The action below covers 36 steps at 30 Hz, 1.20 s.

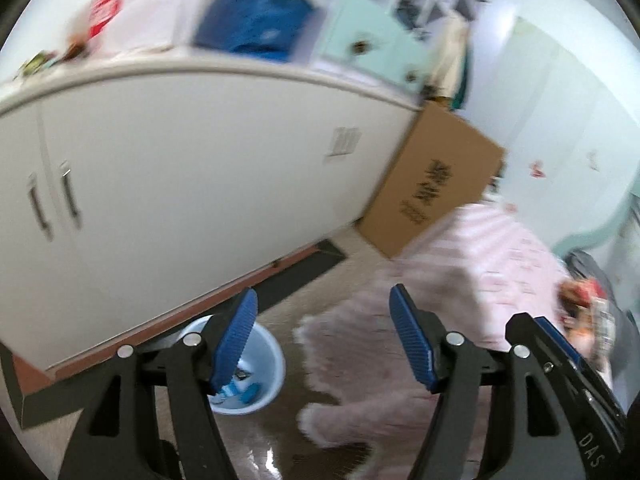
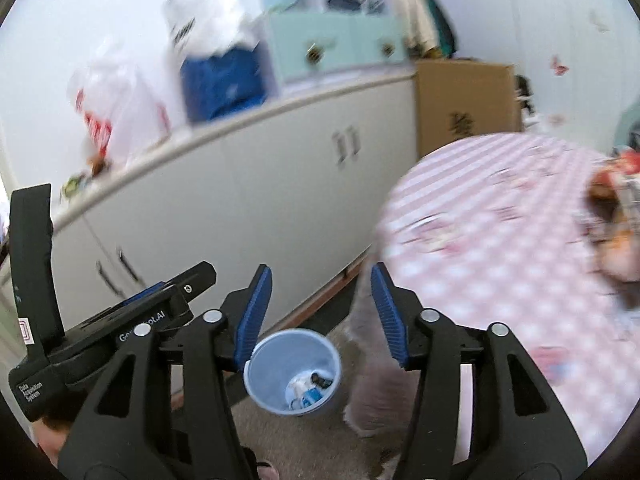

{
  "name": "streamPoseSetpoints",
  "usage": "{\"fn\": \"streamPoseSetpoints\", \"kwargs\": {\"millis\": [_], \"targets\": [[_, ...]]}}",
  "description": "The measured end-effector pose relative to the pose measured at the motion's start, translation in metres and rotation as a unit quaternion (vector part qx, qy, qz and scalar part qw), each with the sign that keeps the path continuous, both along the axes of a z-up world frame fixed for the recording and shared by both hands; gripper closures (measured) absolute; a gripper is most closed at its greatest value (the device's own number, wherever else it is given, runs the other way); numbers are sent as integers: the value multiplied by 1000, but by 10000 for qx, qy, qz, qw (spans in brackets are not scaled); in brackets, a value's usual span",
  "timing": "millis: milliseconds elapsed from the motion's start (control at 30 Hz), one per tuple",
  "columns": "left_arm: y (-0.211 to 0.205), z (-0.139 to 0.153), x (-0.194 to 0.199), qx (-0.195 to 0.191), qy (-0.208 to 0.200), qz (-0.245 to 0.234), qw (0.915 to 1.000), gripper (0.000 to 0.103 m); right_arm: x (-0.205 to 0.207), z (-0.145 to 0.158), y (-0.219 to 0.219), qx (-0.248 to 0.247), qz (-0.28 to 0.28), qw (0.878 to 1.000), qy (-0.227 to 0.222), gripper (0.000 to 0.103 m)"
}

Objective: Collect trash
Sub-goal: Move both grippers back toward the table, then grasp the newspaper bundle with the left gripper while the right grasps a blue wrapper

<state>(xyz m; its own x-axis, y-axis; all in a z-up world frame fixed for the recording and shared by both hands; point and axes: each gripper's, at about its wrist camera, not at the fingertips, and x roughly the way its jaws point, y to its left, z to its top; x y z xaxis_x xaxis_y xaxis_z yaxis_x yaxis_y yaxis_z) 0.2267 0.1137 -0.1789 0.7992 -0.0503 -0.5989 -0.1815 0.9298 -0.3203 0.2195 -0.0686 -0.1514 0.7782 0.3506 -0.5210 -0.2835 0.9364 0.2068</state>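
A light blue bin [image 2: 292, 372] stands on the floor beside the bed, with blue and white trash [image 2: 308, 392] lying in its bottom. It also shows in the left wrist view [image 1: 256, 376], partly behind a finger. My left gripper [image 1: 322, 344] is open and empty, held above the floor near the bin. My right gripper [image 2: 322, 316] is open and empty, above the bin. More colourful wrappers [image 2: 612, 196] lie on the bed at the far right; they are blurred.
A long white cabinet [image 1: 180, 176] runs along the wall with bags and a blue box [image 1: 252, 20] on top. A cardboard box [image 1: 432, 180] stands at its end. A bed with a pink checked cover [image 2: 500, 248] fills the right.
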Motion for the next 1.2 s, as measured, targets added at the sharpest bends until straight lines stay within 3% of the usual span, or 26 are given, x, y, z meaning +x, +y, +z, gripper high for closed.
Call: {"fn": "streamPoseSetpoints", "kwargs": {"millis": [200, 500, 733, 833, 1067, 1133, 1200], "targets": [[-106, 41, 2, 142, -194, -1096, 9937, 35, -28, 28, -97, 117, -794, 9964, -254, 51], [-253, 53, 29, 60, -54, -2554, 9668, 33, -53, 18, -234, 63, -2095, 9778, -19, 49], [-311, 32, 73, -62, 481, -2822, 9581, 33, -50, 2, -295, 113, -2456, 9686, 365, 47], [-322, 28, 86, -128, 546, -2774, 9591, 33, -41, -3, -306, 131, -2448, 9680, 535, 45], [-345, 28, 99, -7, 656, -2970, 9526, 33, -27, -13, -320, 151, -2315, 9694, 807, 45], [-348, 28, 96, 103, 582, -3009, 9518, 38, -24, -15, -321, 137, -2293, 9694, 866, 45], [-349, 29, 95, 195, 572, -3049, 9505, 59, -22, -16, -320, 137, -2256, 9700, 893, 45]]}}
